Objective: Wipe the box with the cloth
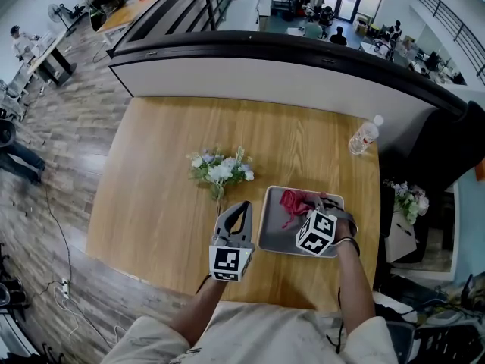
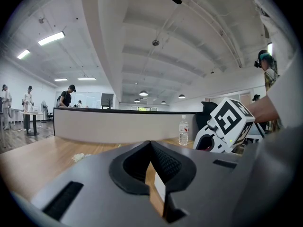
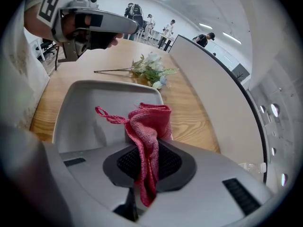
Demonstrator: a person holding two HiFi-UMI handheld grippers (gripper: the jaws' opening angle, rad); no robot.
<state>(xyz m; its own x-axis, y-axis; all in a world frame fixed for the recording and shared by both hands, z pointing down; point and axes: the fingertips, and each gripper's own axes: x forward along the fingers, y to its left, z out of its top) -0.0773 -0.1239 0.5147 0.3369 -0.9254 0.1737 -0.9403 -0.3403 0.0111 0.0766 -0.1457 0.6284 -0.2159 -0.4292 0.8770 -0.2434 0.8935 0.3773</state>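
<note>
R hand-held gripper (image 3: 143,150) clamps red cloth (image 3: 150,122) over grey box (image 3: 90,103), lower centre of frame | L hand-held gripper (image 2: 150,149) closed, empty

Loads of bare wood is left on the table (image 1: 144,180) across the head view's left half. The middle is blocked by the flowers (image 1: 220,171), stem trailing toward the box (image 1: 274,233). The gap beside the box's left wall is taken by the left gripper (image 1: 240,208). A bottle (image 1: 364,136) is parked upper right, and the far edge is walled off by the counter (image 1: 265,73).
</note>
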